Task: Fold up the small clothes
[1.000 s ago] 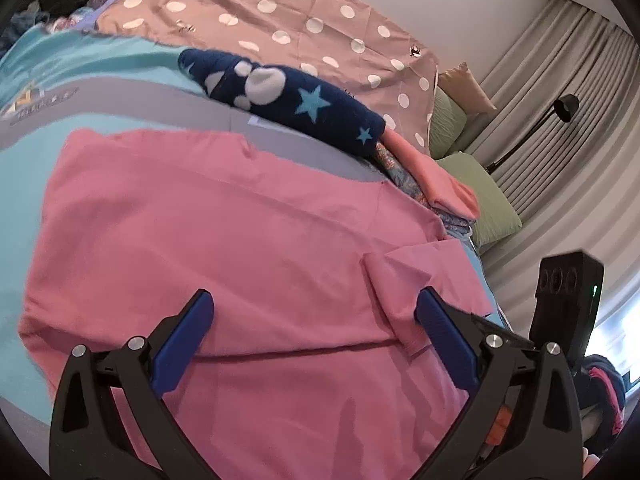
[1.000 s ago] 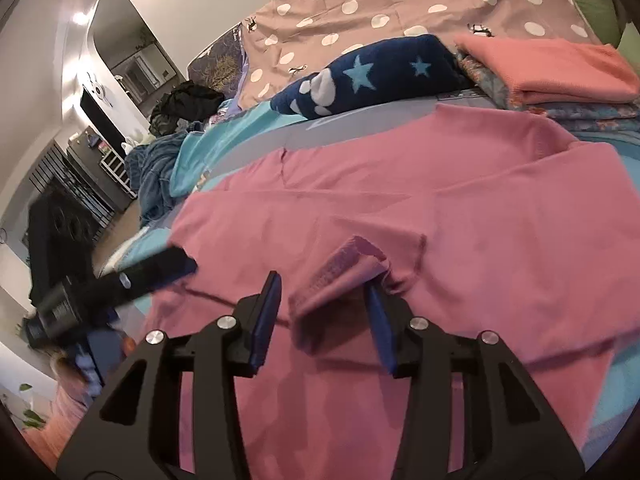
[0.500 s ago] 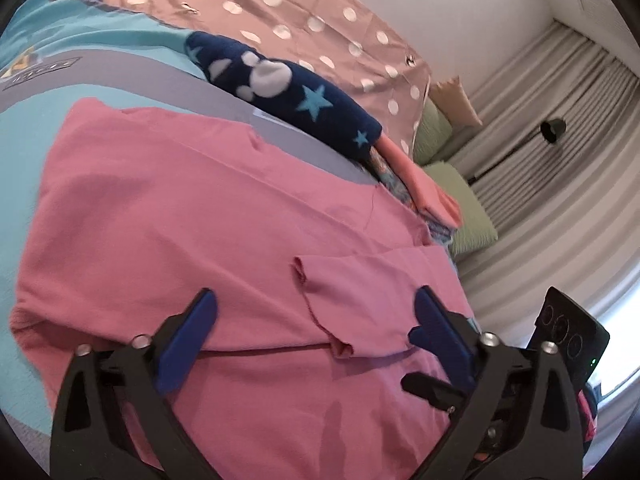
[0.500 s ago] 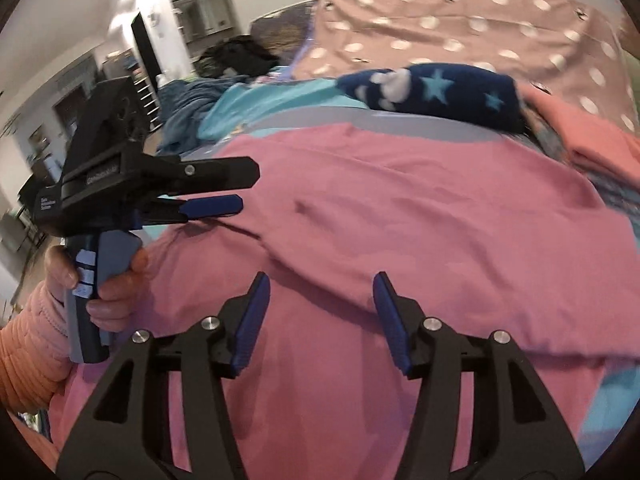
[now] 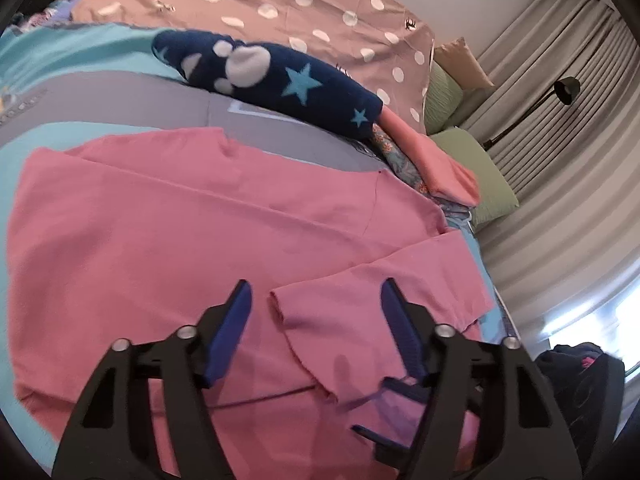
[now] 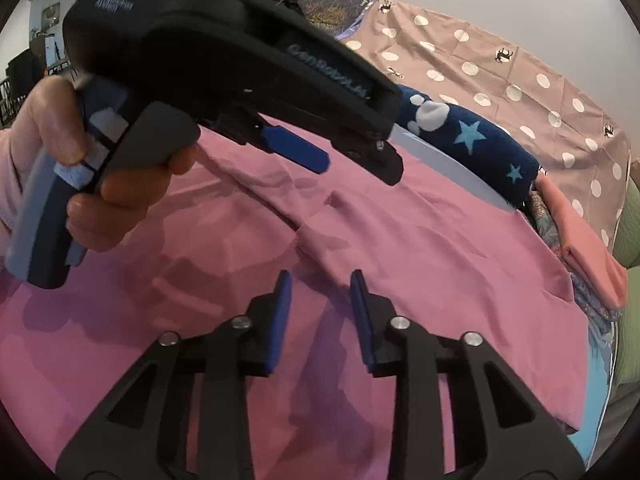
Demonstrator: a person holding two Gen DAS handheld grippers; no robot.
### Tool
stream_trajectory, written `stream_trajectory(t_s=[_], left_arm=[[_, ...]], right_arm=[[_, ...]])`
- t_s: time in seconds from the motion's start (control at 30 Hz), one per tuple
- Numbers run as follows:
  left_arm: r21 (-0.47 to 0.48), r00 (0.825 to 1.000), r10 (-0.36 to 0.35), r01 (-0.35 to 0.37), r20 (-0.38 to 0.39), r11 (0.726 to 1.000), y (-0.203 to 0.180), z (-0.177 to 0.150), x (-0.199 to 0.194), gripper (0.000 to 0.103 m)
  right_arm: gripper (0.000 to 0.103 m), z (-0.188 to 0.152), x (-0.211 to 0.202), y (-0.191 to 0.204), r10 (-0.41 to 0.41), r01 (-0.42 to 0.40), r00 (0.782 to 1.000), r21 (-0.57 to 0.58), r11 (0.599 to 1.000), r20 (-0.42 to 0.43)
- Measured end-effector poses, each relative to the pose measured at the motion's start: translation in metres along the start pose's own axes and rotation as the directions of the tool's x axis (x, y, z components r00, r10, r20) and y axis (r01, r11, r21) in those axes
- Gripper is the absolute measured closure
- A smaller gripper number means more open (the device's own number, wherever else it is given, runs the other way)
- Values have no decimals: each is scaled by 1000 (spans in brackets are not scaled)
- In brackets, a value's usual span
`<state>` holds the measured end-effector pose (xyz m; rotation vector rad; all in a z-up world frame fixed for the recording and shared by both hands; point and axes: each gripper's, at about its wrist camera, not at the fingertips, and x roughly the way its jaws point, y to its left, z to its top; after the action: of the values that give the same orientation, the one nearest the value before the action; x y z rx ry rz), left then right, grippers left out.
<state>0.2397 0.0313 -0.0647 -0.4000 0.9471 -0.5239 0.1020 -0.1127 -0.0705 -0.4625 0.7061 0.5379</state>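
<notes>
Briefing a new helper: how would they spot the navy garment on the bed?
Start at the big pink garment spread across the bed; just beyond its far edge lies a rolled navy garment. Unlike the plain salmon folded piece beside it, it bears light-blue stars and white blobs.

Closing right hand-held gripper (image 6: 320,292) above pink garment (image 6: 420,248), nothing between jaws.

Black gripper (image 6: 320,312), blue pads (image 6: 278,316), pink sleeve (image 6: 10,168)
</notes>
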Motion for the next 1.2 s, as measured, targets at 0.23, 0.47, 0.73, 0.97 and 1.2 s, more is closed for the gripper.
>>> stream_trajectory(t_s=[0.23,0.47,0.73,0.97,1.2], left_arm=[[-64,994,-83,79,-65,995,11,3,17,43],[-60,988,-122,117,-93,991,12,-2,28,101],[80,976,-209,204,57,976,-39,50,-38,101],[194,989,-61,35,132,980,-36,61,-90,101],[79,990,125,-130,67,988,42,45,-76,101]], right_arm=[[75,2,9,-16,40,-40,999,53,998,-1],[101,10,19,-8,19,-19,1000,9,1000,-18],[101,59,-41,-48,-21,-8,978,137,991,208],[101,101,-25,-22,106,-138,963,118,983,246],[101,112,35,25,235,-253,960,115,961,149]])
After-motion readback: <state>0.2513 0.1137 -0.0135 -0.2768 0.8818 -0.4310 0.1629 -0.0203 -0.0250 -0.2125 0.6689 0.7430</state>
